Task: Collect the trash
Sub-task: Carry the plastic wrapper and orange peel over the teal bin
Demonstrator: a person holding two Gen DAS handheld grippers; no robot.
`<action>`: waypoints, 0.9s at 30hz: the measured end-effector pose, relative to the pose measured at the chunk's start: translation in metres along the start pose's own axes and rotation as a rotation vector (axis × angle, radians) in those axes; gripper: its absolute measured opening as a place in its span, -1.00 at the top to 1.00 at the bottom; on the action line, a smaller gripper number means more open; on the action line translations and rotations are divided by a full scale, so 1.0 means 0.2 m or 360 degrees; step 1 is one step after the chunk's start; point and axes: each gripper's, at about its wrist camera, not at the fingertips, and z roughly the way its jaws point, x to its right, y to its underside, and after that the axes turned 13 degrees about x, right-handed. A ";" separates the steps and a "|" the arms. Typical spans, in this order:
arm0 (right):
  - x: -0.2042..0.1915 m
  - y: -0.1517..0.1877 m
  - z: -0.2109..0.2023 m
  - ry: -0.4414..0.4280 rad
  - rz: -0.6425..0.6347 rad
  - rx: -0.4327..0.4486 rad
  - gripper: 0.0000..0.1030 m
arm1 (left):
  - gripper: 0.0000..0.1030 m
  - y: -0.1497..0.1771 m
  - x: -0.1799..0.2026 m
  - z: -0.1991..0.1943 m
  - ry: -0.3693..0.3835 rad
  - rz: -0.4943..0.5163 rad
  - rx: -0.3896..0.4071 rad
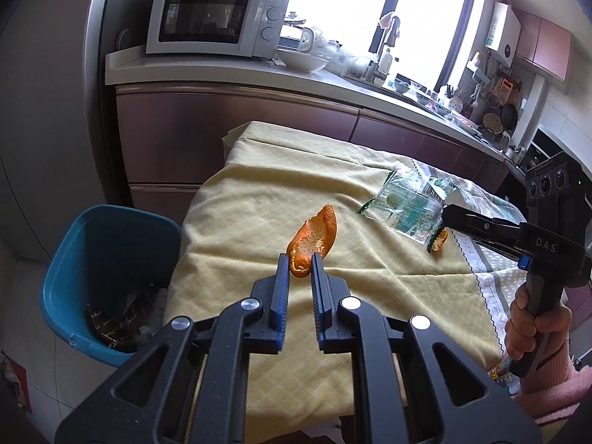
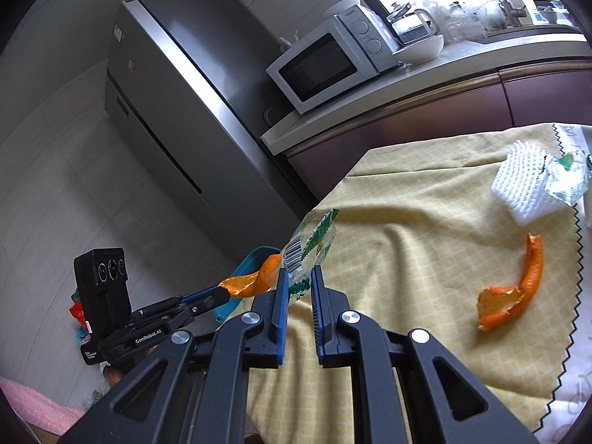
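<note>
Orange peel [image 1: 312, 238], light, curled and limp, sits pinched by its near end in our left tool [image 1: 300, 264] above the bench [image 1: 240, 199], while our right tool [image 2: 299, 281] pinches the crinkly, slippery wrapper [image 2: 309, 248] by its edge.

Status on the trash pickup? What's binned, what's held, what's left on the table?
Binned: the blue bin already holds some scraps at its bottom.
In hand: left gripper is shut on an orange peel; right gripper is shut on a clear plastic wrapper.
Left: a curled orange peel, white foam fruit netting and a second crumpled wrapper lie on the yellow tablecloth.
</note>
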 end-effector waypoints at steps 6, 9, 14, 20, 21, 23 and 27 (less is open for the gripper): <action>-0.10 0.02 0.13 -0.0080 -0.0042 -0.0086 0.79 | 0.77 0.00 -0.12 -0.09 -0.0086 -0.0054 0.0034; -0.14 0.03 0.19 -0.0117 -0.0064 -0.0127 0.79 | 0.76 -0.01 -0.19 -0.13 -0.0132 -0.0083 0.0055; -0.22 0.04 0.30 -0.0176 -0.0094 -0.0190 0.79 | 0.76 -0.01 -0.30 -0.20 -0.0212 -0.0132 0.0082; -0.31 0.05 0.44 -0.0233 -0.0125 -0.0258 0.79 | 0.76 0.00 -0.45 -0.25 -0.0313 -0.0190 0.0096; -0.32 0.05 0.46 -0.0241 -0.0130 -0.0270 0.79 | 0.76 0.01 -0.47 -0.25 -0.0327 -0.0199 0.0097; -0.34 0.07 0.50 -0.0253 -0.0141 -0.0296 0.79 | 0.76 0.02 -0.51 -0.26 -0.0358 -0.0218 0.0096; -0.39 0.09 0.59 -0.0272 -0.0167 -0.0349 0.79 | 0.76 0.04 -0.60 -0.26 -0.0411 -0.0260 0.0084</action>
